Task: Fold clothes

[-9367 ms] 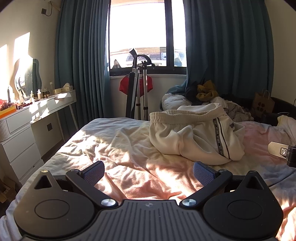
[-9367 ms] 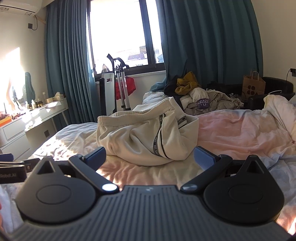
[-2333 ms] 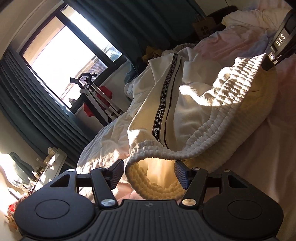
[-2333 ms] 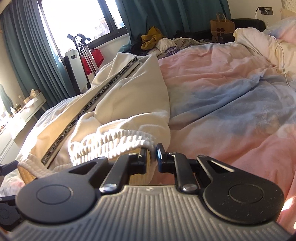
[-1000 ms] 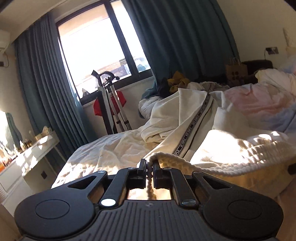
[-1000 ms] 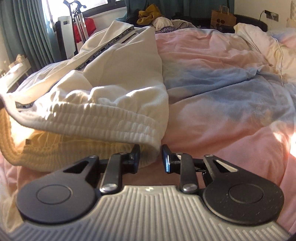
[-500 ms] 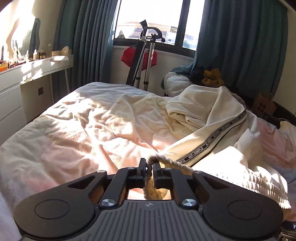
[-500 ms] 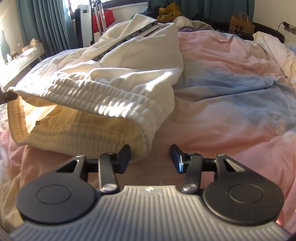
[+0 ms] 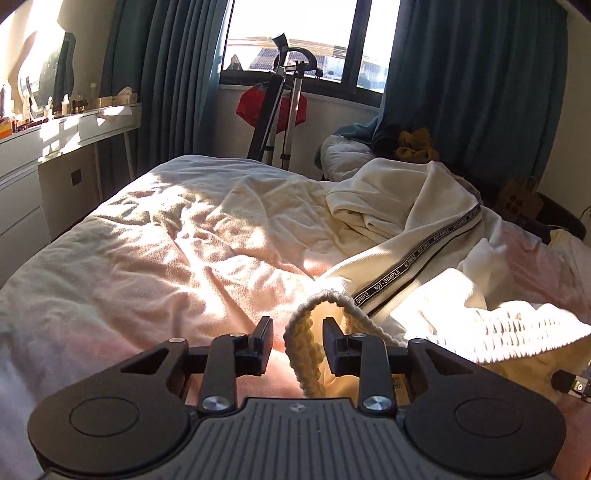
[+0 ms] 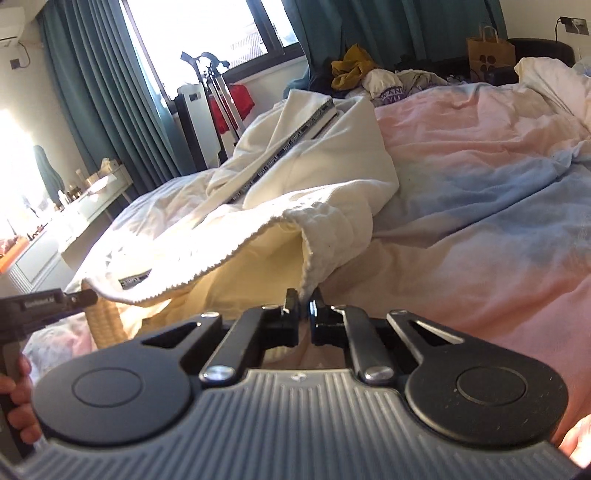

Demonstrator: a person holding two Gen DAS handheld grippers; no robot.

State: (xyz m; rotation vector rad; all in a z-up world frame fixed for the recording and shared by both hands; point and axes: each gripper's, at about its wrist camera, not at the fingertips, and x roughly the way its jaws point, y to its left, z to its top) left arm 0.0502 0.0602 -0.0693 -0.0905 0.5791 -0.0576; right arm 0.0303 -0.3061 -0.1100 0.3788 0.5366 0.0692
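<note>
- Pants (image 10: 317, 177): cream joggers, they lie crumpled across the bed (image 9: 155, 251), waistband (image 10: 325, 229) nearest you and legs trailing off toward the window (image 9: 295, 33).
- Your right gripper (image 10: 303, 310) has its fingers nearly together on the waistband's right corner; a thin edge of rib sits between them, so you seem to hold that end to keep the band from sagging.
- Your left gripper (image 9: 297, 341) has its fingers apart, with the band's left loop standing in the gap; neither pad visibly presses it, so that end rests on the bed, not in your grip.
- Between the two grippers the waistband gapes, its front edge lifted and the yellow lining showing, because only one corner is pinched.
- Further out, the striped side seam (image 9: 413, 258) runs diagonally and the legs bunch in a heap, so the cloth is not yet flat enough to crease cleanly.
- Beyond the bed, a pile of other clothes (image 10: 369, 74) lies by the curtains (image 9: 472, 81).
</note>
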